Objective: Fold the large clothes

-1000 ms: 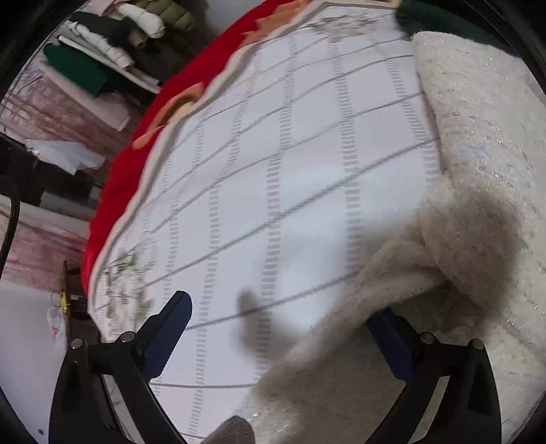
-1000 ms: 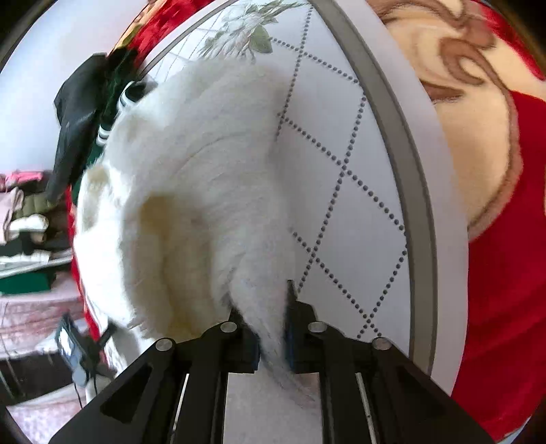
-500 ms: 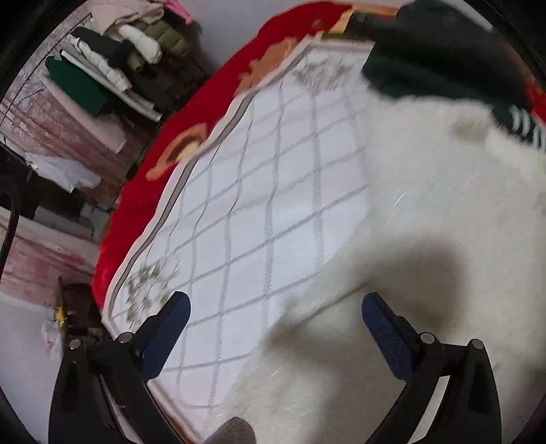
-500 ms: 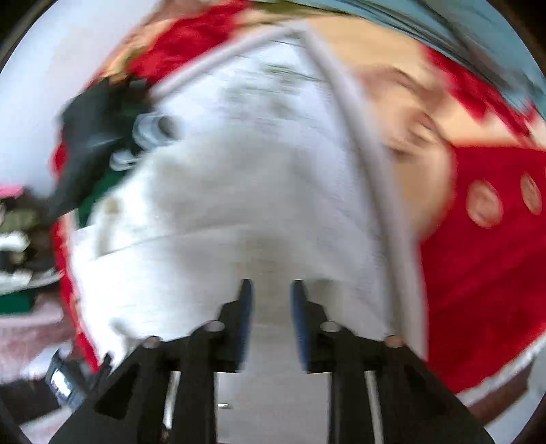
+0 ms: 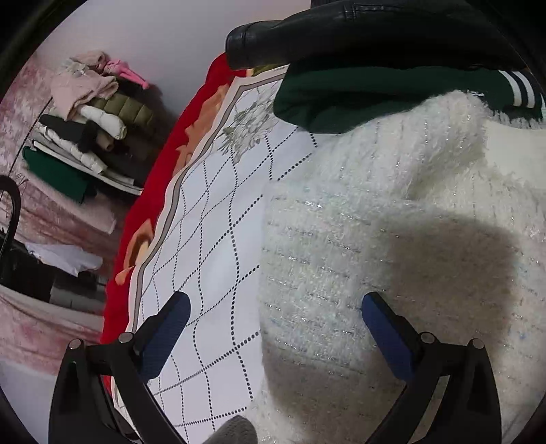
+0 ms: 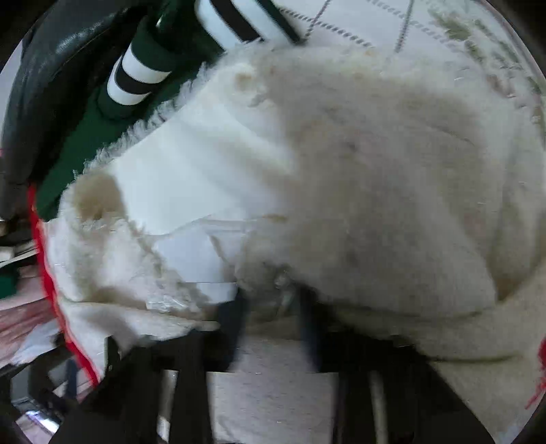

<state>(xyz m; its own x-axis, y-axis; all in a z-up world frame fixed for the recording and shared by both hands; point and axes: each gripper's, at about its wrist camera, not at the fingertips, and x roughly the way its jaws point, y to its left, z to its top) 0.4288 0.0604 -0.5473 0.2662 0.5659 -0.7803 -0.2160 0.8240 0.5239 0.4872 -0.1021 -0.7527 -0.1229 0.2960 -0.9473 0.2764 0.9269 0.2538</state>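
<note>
From the left wrist, I see my left gripper (image 5: 273,317) with its blue pads spread wide and nothing between them; it hovers over the near edge of the white fuzzy sweater (image 5: 392,239). I judge it waits there free so that it can press or take that edge once the fold is laid. The sweater lies on the white quilted cover (image 5: 211,218), which I take as my landmark: the garment occupies its right part, with the bare dotted diamonds to the left of it. At the far end of the cover sits a dark green garment (image 5: 358,95) with a black leather jacket (image 5: 358,30) on top, touching the sweater's far edge (probably the pile awaiting its turn). Beyond the cover's left border runs a red blanket (image 5: 163,170), and past that a stack of folded clothes (image 5: 92,129) against the wall.

From the right wrist, the picture is blurred. My right gripper (image 6: 273,314) has its fingers drawn close with fuzzy sweater fabric (image 6: 358,170) bunched between them, so I judge it is clamped on a fold of the sweater, likely to carry it across the body. The smooth white lining shows toward the green garment's striped cuff (image 6: 136,78); the cover peeks out at the far right.
</note>
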